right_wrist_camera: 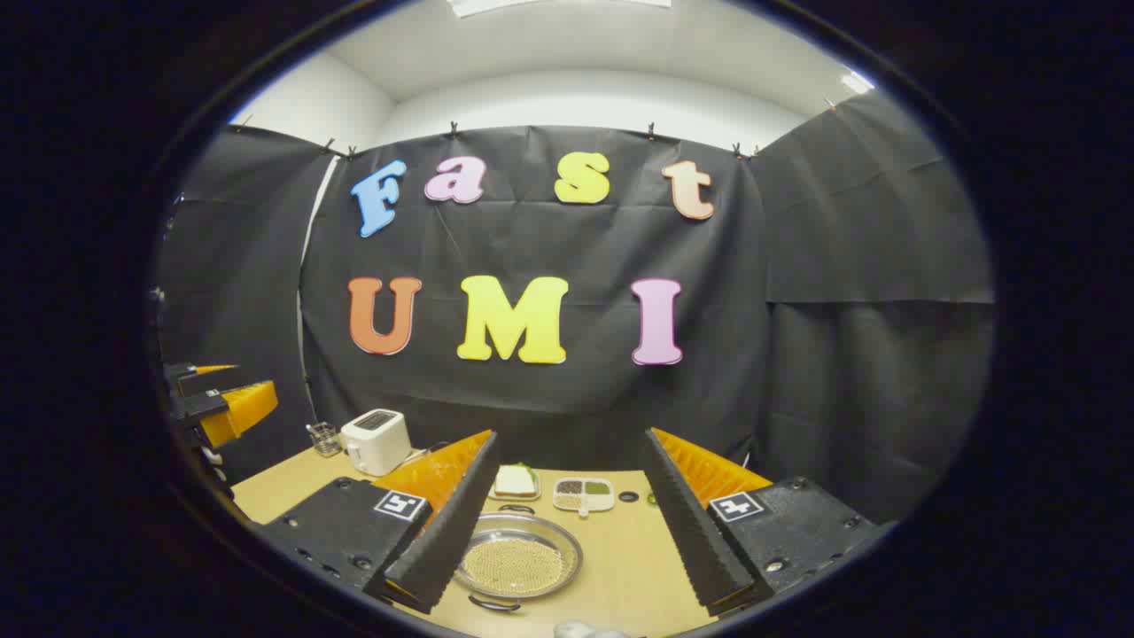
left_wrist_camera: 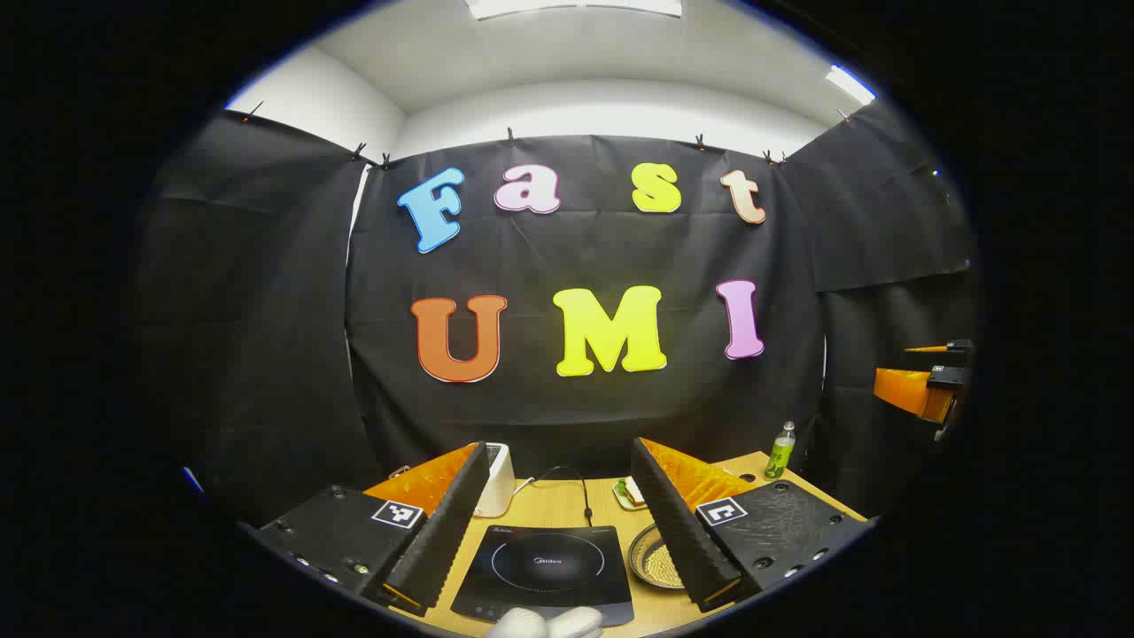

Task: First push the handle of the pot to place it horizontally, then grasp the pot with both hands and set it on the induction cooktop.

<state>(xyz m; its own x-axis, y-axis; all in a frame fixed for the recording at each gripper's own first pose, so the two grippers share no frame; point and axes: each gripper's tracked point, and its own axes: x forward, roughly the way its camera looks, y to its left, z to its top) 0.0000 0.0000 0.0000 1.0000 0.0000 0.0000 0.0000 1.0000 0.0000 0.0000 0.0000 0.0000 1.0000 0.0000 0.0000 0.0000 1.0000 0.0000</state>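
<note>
1. left gripper (left_wrist_camera: 558, 554): jaws spread wide, nothing between them; it hangs above the flat black glass induction cooktop (left_wrist_camera: 545, 571), which sits at bottom centre of the left gripper view on the pale wooden table (left_wrist_camera: 558, 501).
2. right gripper (right_wrist_camera: 567, 540): also fully open and empty, raised over the table.
3. shallow round metal pot (right_wrist_camera: 518, 560) with a pale grainy filling lies lower centre in the right gripper view, just beside the cooktop's right edge in the left gripper view; it is not yet on the cooktop.
4. small dark loop handles show at its near and far rim (orientation hard to judge through the fisheye).
5. handling, my estimate: stiff, smooth, probably slippery rim; loose filling will spill if tilted. take hold at opposite handles or rim edges, keep it level.
6. white toaster (right_wrist_camera: 376, 441) stands at mid left, well apart.
</note>
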